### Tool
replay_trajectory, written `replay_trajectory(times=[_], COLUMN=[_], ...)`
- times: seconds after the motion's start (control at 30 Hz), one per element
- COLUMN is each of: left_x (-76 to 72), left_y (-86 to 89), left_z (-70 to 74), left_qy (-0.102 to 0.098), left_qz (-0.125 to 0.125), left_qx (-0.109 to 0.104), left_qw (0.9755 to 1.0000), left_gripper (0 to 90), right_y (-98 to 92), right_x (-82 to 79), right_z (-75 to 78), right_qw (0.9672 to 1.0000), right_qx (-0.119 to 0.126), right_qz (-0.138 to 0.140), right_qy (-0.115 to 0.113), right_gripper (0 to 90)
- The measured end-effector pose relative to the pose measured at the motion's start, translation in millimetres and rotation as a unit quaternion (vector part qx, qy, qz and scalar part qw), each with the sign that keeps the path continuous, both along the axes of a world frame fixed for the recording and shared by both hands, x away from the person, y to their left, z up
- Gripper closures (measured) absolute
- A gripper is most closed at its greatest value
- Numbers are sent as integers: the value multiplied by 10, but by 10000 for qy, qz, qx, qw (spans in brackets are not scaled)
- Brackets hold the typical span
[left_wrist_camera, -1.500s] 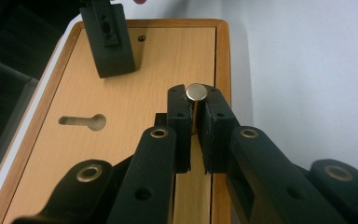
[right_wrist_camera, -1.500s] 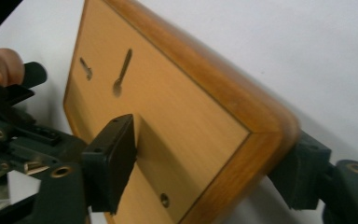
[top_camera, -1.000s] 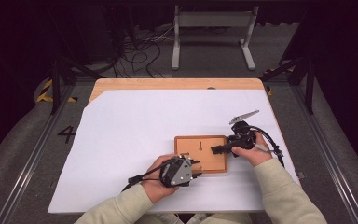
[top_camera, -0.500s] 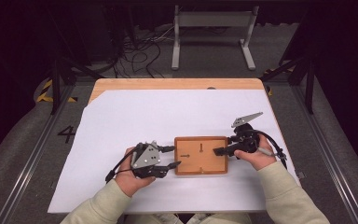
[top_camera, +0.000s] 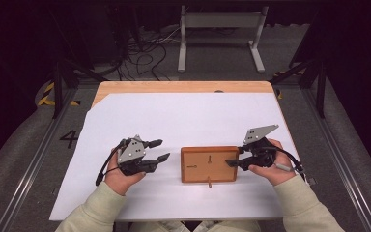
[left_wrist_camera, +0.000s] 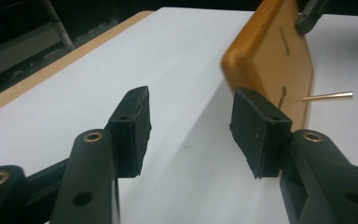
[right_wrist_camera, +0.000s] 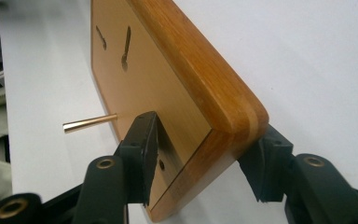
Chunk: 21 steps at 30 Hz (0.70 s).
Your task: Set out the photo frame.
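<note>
Flat rectangular wooden board point(top_camera: 209, 164) with keyhole slots and a thin brass peg point(right_wrist_camera: 89, 122) sticking out of its near edge — lying on the white sheet point(top_camera: 183, 121) covering the wooden table point(top_camera: 174, 87), toward the near right. Straddled at its right end by the right gripper point(top_camera: 233, 162): 2 jaws around the board's thickness, just been closing, left pad on the face in the right gripper view, right pad's contact hidden behind the edge, so grip cannot be told. To the board's left, apart from it, left gripper point(top_camera: 157, 150) — jaws released, just been opening, only sheet between the pads point(left_wrist_camera: 131, 130).
</note>
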<state>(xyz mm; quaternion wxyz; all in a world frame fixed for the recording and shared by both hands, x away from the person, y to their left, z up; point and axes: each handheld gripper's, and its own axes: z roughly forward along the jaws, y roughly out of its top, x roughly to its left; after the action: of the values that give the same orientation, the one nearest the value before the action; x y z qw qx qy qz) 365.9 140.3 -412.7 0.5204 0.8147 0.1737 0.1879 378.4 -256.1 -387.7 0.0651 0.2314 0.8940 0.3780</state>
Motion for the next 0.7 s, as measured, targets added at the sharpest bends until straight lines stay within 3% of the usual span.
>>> replay_trajectory(times=[0.17,0.33,0.5,0.7], left_x=[38,85,129,177], left_y=[69,132,148,176], left_z=[-10,-44,-93,-147], left_qy=[68,196,417,666], left_qz=[106,399,591,617], left_qx=[-25,34,134,12], left_qw=[9999,9990,9973,9959], left_gripper=[480,480,462,459], right_y=[-1,1,-10,-17], right_x=[-118,-245,-346,-466], right_z=[33,53,66,63], right_qw=[9994,9980,9976,9974], right_qx=[-146,-260,-257,-248], right_qz=[149,242,299,365], right_qy=[-290,-529,-574,-567], right_gripper=[529,552,582,612])
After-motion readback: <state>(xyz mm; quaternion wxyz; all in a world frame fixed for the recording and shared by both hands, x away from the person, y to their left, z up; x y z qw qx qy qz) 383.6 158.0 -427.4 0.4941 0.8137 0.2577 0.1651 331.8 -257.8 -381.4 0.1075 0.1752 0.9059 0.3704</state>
